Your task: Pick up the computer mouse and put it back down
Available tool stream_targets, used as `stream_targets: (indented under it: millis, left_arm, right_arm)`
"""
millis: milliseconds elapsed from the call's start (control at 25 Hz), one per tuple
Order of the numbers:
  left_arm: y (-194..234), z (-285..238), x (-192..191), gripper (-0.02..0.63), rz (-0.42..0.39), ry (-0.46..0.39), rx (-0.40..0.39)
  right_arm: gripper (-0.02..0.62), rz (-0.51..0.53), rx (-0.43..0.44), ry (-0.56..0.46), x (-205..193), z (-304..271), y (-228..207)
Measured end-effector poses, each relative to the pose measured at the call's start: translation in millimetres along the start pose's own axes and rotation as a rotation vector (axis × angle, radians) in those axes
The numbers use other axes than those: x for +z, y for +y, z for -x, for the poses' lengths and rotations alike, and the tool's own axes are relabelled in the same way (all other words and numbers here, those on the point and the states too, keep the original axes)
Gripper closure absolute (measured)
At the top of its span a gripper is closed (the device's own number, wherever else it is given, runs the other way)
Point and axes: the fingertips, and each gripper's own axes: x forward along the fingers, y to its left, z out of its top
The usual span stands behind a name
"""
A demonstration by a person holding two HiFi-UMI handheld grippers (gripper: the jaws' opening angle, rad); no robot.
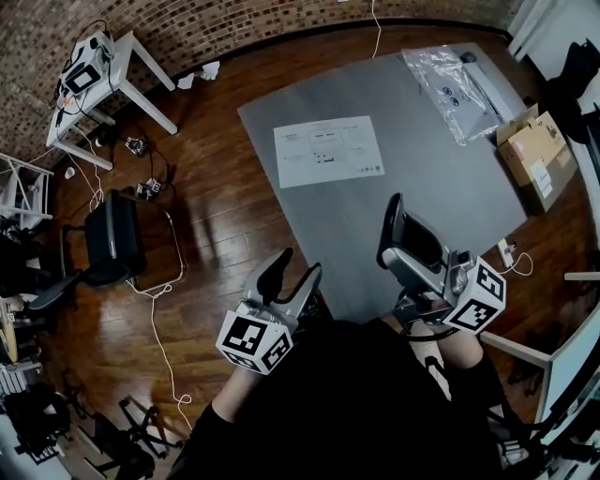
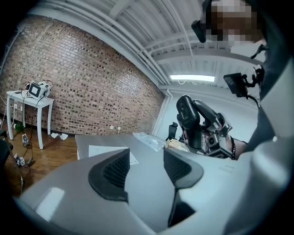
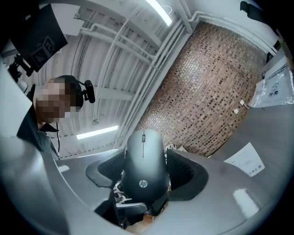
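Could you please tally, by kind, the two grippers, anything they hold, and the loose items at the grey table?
Grippers: 2, left gripper and right gripper
Computer mouse: 1, between the right gripper's jaws
Paper sheet: 1
Clear plastic bag: 1
Cardboard box: 1
Total: 6

a grey counter [image 1: 469, 197] carries a printed sheet of paper [image 1: 328, 150] near its middle, a clear plastic bag [image 1: 448, 84] at its far end and a cardboard box [image 1: 536, 155] at its right edge. on the wooden floor [image 1: 216, 225] a white side table [image 1: 112, 75] stands by a brick wall [image 1: 234, 23], a black chair [image 1: 112, 234] nearer.
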Motion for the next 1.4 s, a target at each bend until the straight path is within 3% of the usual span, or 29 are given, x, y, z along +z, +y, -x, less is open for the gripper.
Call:
stream_targets:
  millis: [1400]
  left_arm:
    - [6.2,6.2,1.5,0.391,0.025,-0.006,0.024]
  right_arm:
    - [0.304,-0.009,-0.023,0.083,-24.8,-9.5,-10.8]
